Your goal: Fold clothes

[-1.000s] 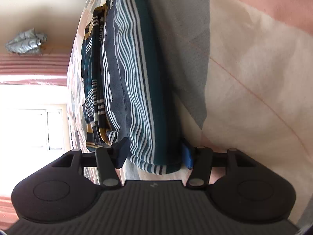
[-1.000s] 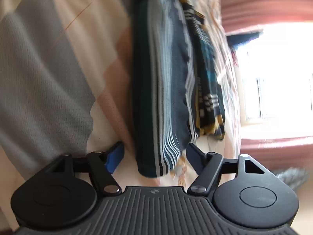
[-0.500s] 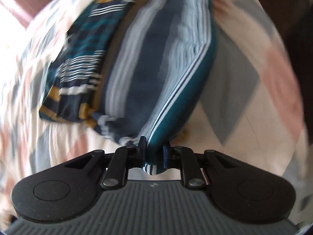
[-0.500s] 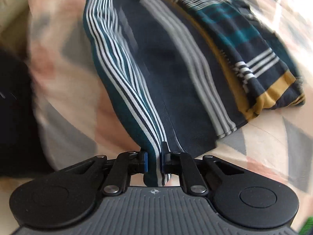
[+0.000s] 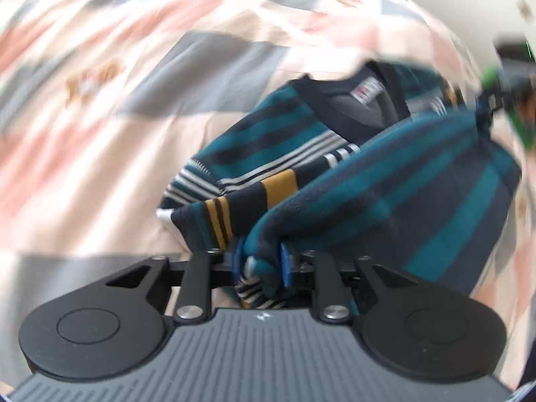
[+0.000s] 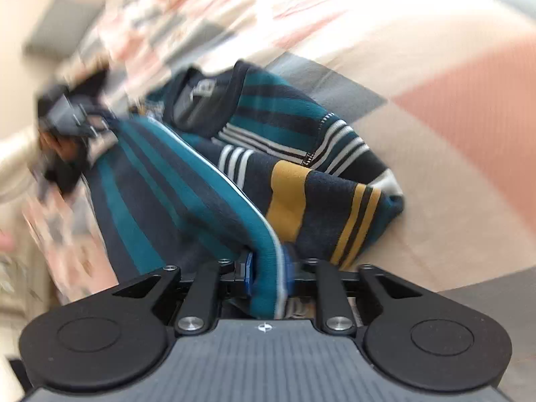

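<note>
Since half a second ago the striped sweater (image 5: 395,181) has swung round in both views: its gripped edge, then stretched out flat, now arches up and over the collar end. The garment (teal, navy, white and mustard bands) lies on the patchwork bedspread (image 5: 100,154), its neck opening (image 6: 197,100) facing up, the lower half lifted as a fold carried toward it. The left gripper (image 5: 261,264) is clenched on one corner of that lifted hem, blue pads pinching bunched cloth; the right gripper (image 6: 268,273) is likewise clamped on the other corner, a white-edged teal band between its pads. Each gripper shows blurred in the other's view. The risk, as I judge it, is uneven travel: if one hand leads, the hem lands skewed, and the thick bunch could slip from a pad mid-swing.
</note>
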`<action>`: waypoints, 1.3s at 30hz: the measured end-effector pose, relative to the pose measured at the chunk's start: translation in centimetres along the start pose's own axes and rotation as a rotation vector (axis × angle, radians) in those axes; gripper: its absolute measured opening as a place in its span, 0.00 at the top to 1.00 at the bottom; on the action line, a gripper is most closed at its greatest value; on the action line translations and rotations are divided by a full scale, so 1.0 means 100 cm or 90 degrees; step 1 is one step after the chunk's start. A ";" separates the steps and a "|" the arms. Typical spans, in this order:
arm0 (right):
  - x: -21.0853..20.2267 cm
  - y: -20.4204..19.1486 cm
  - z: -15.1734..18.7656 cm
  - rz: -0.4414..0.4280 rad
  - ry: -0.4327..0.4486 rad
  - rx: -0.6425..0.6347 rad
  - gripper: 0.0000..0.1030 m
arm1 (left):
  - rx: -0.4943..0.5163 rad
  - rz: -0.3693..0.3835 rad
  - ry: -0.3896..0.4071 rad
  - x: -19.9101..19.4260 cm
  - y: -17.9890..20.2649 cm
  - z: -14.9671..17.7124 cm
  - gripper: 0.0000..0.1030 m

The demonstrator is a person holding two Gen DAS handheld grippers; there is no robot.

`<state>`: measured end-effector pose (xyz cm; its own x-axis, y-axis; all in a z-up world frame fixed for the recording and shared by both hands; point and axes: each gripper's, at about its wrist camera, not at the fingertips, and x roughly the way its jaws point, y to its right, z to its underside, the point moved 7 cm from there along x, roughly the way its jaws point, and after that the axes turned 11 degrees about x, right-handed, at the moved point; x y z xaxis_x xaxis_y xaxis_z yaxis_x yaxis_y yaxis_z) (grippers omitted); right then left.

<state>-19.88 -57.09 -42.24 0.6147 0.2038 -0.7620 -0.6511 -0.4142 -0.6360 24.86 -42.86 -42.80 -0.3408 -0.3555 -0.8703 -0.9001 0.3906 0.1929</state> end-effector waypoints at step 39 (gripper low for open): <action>0.006 0.024 -0.079 0.245 0.389 0.114 0.88 | -0.209 -0.158 0.202 0.015 -0.072 -0.040 0.80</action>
<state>-17.60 -64.96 -43.28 0.4321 -0.4773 -0.7652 -0.9011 -0.1945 -0.3875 29.75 -49.62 -43.71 -0.1253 -0.6637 -0.7374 -0.9847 -0.0077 0.1742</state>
